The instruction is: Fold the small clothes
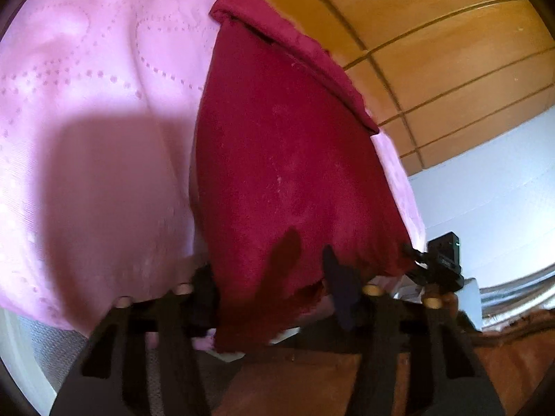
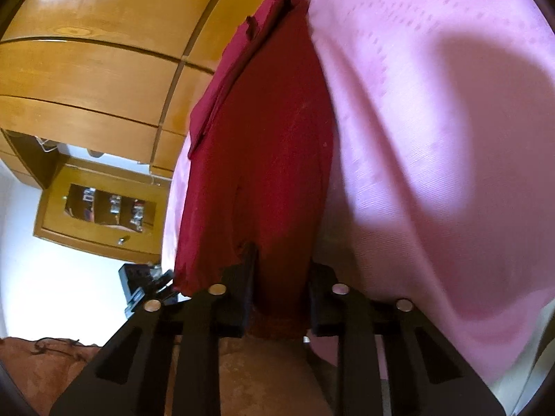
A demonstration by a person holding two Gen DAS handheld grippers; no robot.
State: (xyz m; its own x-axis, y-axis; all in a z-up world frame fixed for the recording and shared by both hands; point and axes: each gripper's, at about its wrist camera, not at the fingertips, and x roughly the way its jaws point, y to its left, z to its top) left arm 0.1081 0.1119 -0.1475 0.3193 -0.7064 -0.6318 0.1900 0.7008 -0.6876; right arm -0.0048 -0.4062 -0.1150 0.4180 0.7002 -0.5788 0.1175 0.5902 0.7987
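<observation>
A dark red garment (image 1: 284,159) lies on a pink quilted bedspread (image 1: 90,104), near the bed's edge, with a folded hem at its far end. My left gripper (image 1: 274,277) is shut on the near edge of the red garment, cloth draped over its fingers. In the right wrist view the same red garment (image 2: 270,145) stretches away from me. My right gripper (image 2: 277,291) is shut on its near edge, cloth bunched between the fingers. The other gripper (image 2: 145,284) shows at the left, at the garment's corner; it also shows in the left wrist view (image 1: 440,263).
Wooden wardrobe panels (image 1: 433,52) stand beyond the bed. A wooden cabinet with a glass window (image 2: 104,208) and a white wall (image 1: 492,190) are at the side. A brown blanket (image 2: 41,364) lies near me. The pink bedspread (image 2: 433,138) covers the bed.
</observation>
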